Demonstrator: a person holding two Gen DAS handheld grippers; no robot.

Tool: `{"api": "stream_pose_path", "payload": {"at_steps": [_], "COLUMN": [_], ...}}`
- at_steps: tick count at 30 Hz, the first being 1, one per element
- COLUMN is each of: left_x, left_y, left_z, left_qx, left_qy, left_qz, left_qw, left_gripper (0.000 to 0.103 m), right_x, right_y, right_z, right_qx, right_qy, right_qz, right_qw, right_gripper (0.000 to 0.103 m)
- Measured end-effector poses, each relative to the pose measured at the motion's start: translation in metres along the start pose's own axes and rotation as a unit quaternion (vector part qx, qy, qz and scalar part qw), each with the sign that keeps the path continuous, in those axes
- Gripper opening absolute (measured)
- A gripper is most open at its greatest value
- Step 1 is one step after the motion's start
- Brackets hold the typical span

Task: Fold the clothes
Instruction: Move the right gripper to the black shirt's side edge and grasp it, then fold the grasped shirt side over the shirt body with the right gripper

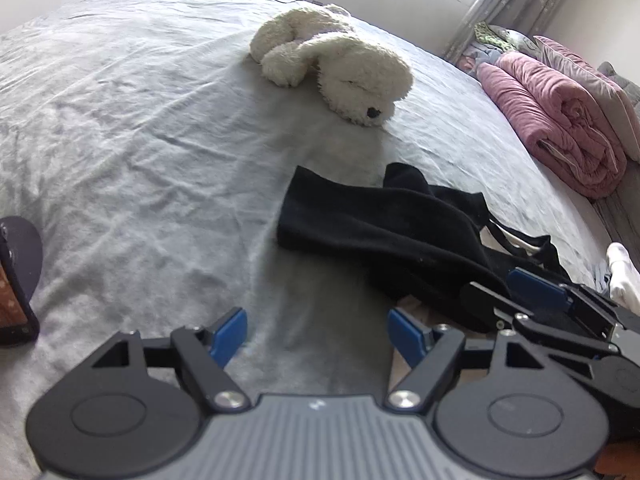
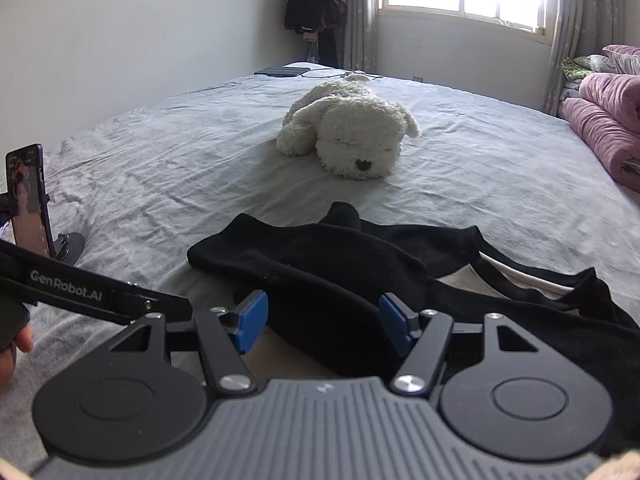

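Left wrist view: the left claw [image 1: 316, 334] is being held spread above bare grey bed sheet [image 1: 132, 152], with nothing between its blue pads, just beside the near left edge of a black garment [image 1: 360, 220] that is lying crumpled on the bed. The right claw [image 1: 516, 288] is being seen at the lower right, lying against the garment's near edge; whether cloth is being pinched there cannot be told from this angle. In the right wrist view, the right claw [image 2: 322, 322] is being shown spread, its pads standing on either side of a raised black fold without pressing on it, while the left claw's arm is crossing the lower left corner. A white plush dog [image 2: 348, 132] is lying well beyond the garment, a rolled pink quilt [image 2: 608, 128] is resting at the right edge, and a phone on a stand [image 2: 28, 196] is propped at the left. The step in hand is judged to be taking hold of the garment's near edge. To be done well, one layer of cloth should be pinched by each claw at separate corners, so the garment can be lifted and spread flat before folding.
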State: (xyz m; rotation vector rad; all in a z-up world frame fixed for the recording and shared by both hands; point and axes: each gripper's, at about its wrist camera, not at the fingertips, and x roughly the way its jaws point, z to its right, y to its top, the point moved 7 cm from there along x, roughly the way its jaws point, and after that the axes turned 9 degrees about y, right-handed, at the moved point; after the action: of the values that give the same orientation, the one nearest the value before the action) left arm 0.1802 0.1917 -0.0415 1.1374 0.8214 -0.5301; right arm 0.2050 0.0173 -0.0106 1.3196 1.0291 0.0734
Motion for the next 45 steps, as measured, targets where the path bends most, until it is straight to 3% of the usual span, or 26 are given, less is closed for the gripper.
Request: {"api": "stream_pose_path", "payload": {"at_steps": [7, 12, 19, 25, 26, 29, 37, 45], "left_x": [0.005, 0.009, 0.007, 0.008, 0.008, 0.007, 0.009, 0.010], "left_y": [0.004, 0.003, 0.003, 0.003, 0.004, 0.006, 0.002, 0.003], "left_z": [-0.020, -0.029, -0.032, -0.030, -0.030, -0.029, -0.019, -0.011], "left_qx": [-0.011, -0.028, -0.015, -0.011, -0.014, -0.024, -0.010, -0.003], "left_qy": [0.021, 0.015, 0.024, 0.028, 0.026, 0.016, 0.007, 0.002], "left_qz": [-0.021, -0.043, -0.046, -0.045, -0.045, -0.044, -0.048, -0.047], "left_qw": [0.9995, 0.9986, 0.9985, 0.9985, 0.9986, 0.9986, 0.9988, 0.9989], "left_gripper": [0.079, 0.079, 0.080, 0.081, 0.082, 0.082, 0.082, 0.082], "right_x": [0.028, 0.046, 0.065, 0.072, 0.072, 0.066, 0.036, 0.004], "right_y": [0.010, 0.014, 0.011, 0.009, 0.009, 0.014, 0.035, 0.044], "right_z": [-0.016, -0.032, -0.043, -0.044, -0.044, -0.040, -0.011, 0.028], "right_qx": [-0.034, -0.074, -0.127, -0.153, -0.152, -0.140, -0.052, 0.017], "right_qy": [0.007, 0.014, 0.021, -0.006, -0.009, -0.017, -0.022, -0.050], "right_qz": [-0.013, -0.031, -0.066, -0.061, -0.056, -0.038, 0.020, 0.065], "right_qw": [0.999, 0.997, 0.989, 0.986, 0.987, 0.989, 0.998, 0.997], "right_gripper": [0.066, 0.066, 0.063, 0.028, 0.020, 0.011, 0.010, 0.010]}}
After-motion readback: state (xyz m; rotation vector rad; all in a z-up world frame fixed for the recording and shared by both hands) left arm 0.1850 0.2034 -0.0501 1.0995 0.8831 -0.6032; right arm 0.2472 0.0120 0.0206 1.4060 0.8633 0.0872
